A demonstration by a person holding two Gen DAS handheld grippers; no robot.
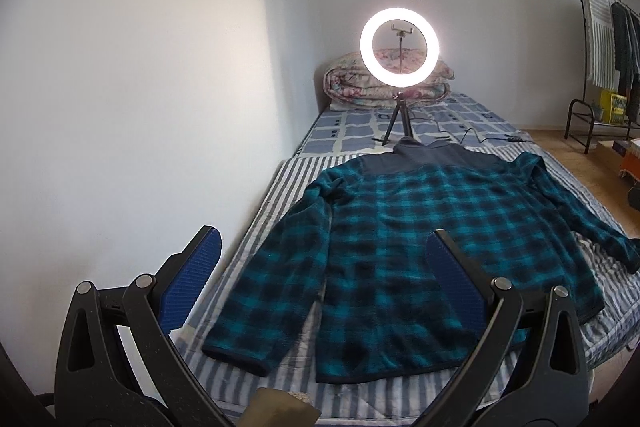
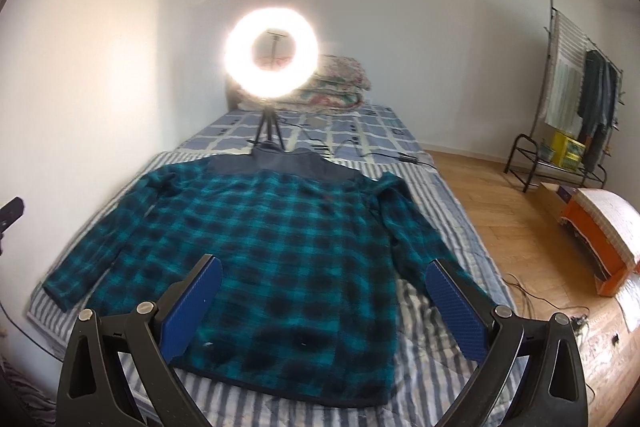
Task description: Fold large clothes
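Jacket [image 1: 400, 239], teal-and-black plaid fleece with a grey yoke and collar, lies flat and face down on the striped mattress cover [image 1: 280, 183], sleeves spread out to both sides, hem nearest us. We hold the left gripper [image 1: 320, 279] above the hem near the left sleeve, jaws wide open, nothing in them. Right gripper [image 2: 324, 303] hovers over the hem's right part, also spread wide and empty. No fold made yet, we judge. For a clean first fold we should pinch each sleeve near the cuff and shoulder, lift only one layer, and carry it across the back so the edge stays straight. Ring light [image 1: 399, 46] on its tripod stands just beyond the collar; keep swings low to avoid it.
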